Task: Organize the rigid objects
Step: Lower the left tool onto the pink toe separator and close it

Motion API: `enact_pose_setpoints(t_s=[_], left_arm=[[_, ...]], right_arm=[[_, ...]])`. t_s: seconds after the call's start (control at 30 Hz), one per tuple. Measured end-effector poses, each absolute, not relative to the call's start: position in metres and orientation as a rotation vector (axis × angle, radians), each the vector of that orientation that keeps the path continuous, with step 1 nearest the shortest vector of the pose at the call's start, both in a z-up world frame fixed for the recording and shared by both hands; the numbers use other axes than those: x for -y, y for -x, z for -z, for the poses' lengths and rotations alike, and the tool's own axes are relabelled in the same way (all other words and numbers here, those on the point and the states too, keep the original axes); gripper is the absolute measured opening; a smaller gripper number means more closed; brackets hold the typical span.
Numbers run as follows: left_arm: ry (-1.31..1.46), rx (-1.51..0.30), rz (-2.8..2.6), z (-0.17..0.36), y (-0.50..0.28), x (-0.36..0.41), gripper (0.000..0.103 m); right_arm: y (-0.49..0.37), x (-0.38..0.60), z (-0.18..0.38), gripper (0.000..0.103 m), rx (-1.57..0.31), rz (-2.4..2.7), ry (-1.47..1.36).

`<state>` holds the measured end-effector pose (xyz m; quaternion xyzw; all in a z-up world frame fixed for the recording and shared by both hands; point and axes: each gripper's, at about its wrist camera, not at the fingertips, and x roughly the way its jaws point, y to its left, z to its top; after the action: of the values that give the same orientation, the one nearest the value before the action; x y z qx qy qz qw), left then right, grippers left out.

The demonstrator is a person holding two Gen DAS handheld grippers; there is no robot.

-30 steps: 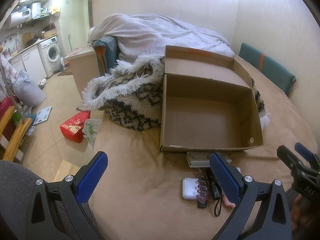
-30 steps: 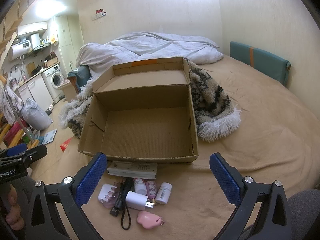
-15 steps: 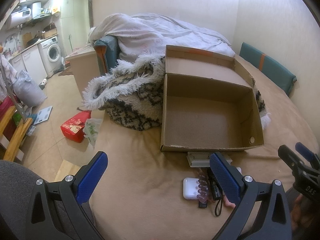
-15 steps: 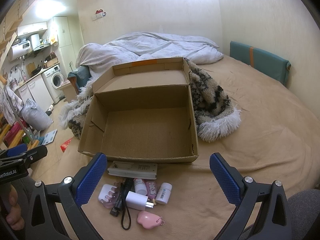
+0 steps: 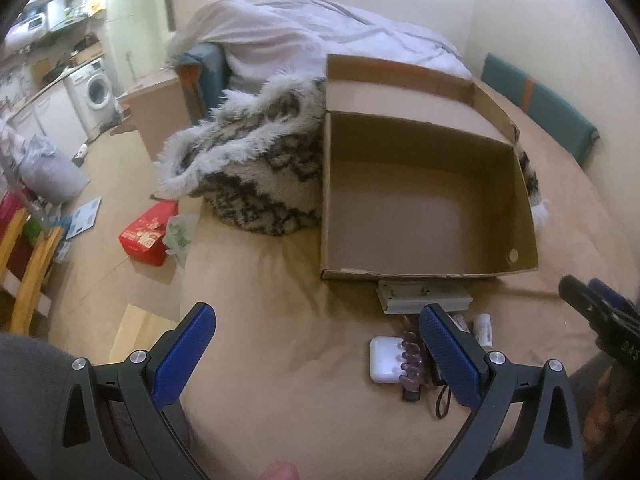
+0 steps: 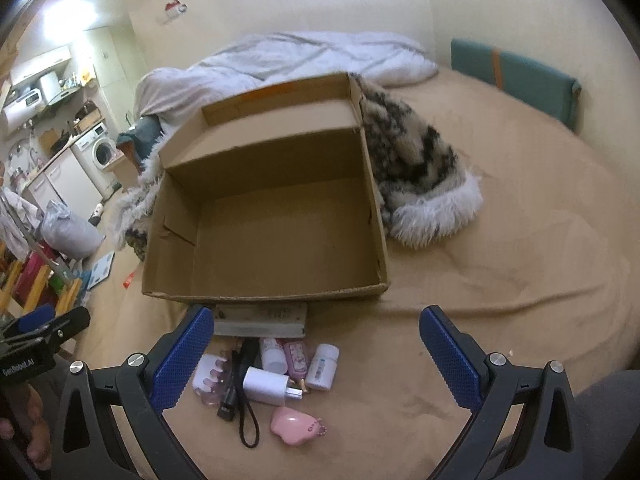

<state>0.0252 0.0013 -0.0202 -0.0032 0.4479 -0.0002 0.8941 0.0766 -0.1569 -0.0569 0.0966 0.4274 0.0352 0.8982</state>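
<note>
Opening step: the left gripper (image 5: 316,344) and right gripper (image 6: 316,344) are held wide open and empty above small items beside the empty cardboard box (image 6: 280,216), a first pick being required

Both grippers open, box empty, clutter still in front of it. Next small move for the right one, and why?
Probably lower the right gripper onto the white charger plug and close on it. The cardboard box is empty, both grippers are open and hold nothing, and the plug lies on top of the pile, between the right gripper's fingers in its view. The left gripper sits further left of the pile.
</note>
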Motion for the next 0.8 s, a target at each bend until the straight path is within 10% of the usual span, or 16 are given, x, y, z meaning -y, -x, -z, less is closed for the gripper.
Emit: enact_pose_setpoints(t_s=[0.8], left_arm=[[0.103, -1.427, 0.069, 0.124, -0.101, 0.038, 0.101]], right_arm=[[-0.134, 0.196, 0.13, 0.103, -1.265, -0.063, -0.322]])
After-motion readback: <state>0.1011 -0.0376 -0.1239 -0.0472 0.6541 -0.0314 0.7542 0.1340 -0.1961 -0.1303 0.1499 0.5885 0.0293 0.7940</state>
